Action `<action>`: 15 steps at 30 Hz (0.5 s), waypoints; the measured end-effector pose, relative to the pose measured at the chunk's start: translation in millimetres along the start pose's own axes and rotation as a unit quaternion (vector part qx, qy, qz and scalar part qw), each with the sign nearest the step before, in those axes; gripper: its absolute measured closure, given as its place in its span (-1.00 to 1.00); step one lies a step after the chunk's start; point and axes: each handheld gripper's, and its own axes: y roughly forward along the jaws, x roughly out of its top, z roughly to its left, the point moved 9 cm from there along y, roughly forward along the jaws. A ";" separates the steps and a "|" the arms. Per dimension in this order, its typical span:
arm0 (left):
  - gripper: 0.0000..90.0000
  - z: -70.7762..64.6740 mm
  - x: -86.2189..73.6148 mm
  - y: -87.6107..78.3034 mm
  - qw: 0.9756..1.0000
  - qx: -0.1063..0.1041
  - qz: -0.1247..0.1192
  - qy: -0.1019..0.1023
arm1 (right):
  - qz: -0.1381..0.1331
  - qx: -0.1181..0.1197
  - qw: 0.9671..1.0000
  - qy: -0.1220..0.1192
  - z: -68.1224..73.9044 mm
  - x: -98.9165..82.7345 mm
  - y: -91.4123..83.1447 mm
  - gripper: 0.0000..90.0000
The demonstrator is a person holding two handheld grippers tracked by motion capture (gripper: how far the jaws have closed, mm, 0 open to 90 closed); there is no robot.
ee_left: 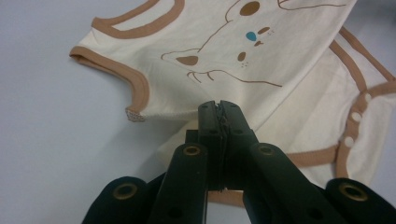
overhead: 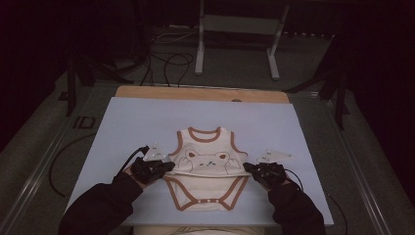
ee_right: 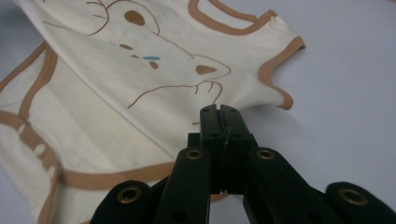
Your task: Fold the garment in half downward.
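A cream baby bodysuit (overhead: 208,166) with brown trim and a bear print lies on the pale blue table cover (overhead: 147,122). Its upper half is folded down over the snap-fastened bottom. At the fold's left end my left gripper (overhead: 169,165) is shut, and in the left gripper view (ee_left: 219,106) the side edge of the bodysuit (ee_left: 261,51) is pinched at its tips, just below the armhole. Mirroring it at the fold's right end, my right gripper (overhead: 247,168) is shut, and the right gripper view (ee_right: 219,109) shows it nipping the bodysuit (ee_right: 140,93) beside the other armhole.
A wooden board edge (overhead: 195,93) shows behind the cover. A white metal stand (overhead: 235,29) and loose cables (overhead: 166,63) sit on the dark floor beyond. The cover runs bare to the left, right and back of the garment.
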 end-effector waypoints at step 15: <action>0.99 -17.1 -23.3 0.2 1.000 -0.015 0.003 -0.011 | 0.015 0.008 1.000 -0.004 17.6 -21.1 -6.5 1.00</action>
